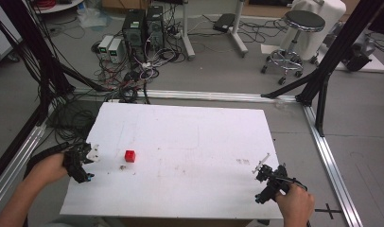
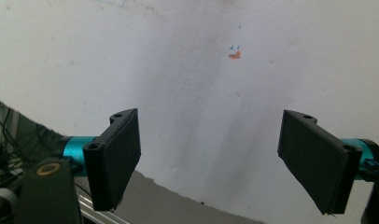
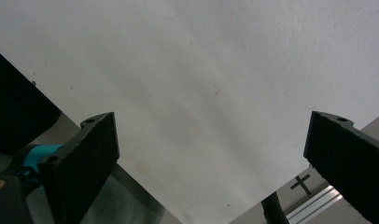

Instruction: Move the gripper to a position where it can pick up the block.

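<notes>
Black two-jaw left gripper [image 1: 88, 163], released, at the near left edge of the white foam-topped bench [image 1: 204, 127]; right gripper [image 1: 268, 182], likewise released, near right corner. Small red cube [image 1: 129, 156] just beyond the left gripper, apart from it. Risk, judged: a sideways approach could nudge the light cube away; a loose pinch could drop it

You work in even, soft overhead light; the white table [image 1: 190, 142] glares mildly. Beneath your left gripper [image 2: 208, 158], faint double shadows streak the surface. Near its jaws the picture softens, and the high view looks slightly grainy.
</notes>
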`<state>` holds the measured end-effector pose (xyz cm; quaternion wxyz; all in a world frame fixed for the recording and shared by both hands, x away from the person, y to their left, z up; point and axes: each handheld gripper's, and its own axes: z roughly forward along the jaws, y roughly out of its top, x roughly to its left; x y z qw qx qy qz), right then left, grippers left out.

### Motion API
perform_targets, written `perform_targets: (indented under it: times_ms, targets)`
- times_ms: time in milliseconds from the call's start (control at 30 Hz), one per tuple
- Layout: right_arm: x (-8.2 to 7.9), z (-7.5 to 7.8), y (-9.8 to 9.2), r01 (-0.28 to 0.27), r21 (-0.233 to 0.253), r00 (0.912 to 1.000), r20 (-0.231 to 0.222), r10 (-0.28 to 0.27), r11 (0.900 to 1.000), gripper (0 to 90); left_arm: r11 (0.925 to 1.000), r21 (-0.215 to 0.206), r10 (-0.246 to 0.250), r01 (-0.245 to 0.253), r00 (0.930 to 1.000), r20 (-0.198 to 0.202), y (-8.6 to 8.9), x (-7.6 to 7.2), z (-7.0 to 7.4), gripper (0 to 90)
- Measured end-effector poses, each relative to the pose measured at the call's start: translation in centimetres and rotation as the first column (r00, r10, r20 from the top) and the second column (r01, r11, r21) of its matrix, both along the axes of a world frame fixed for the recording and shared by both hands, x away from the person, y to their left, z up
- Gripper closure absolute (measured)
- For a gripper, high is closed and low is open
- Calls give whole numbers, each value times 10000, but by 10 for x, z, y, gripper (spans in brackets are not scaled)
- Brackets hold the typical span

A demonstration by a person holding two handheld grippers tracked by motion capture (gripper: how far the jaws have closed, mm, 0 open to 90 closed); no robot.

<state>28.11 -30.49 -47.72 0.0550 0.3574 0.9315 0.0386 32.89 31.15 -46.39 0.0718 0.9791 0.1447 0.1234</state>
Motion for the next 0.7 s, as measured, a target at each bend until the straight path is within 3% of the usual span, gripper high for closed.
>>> perform_targets:
  times_ms: [400, 700]
  targets:
    - [0, 0, -1, -1, 100, 10000, 41, 0, 10000, 25, 9954, 47, -957, 956, 9954, 47, -16, 25, 6, 216]
    - [0, 1, 0, -74, 127, 9999, 74, 73, 9999, 25, 9869, 293, -1583, 1585, 9873, -104, -23, 40, 14, 216]
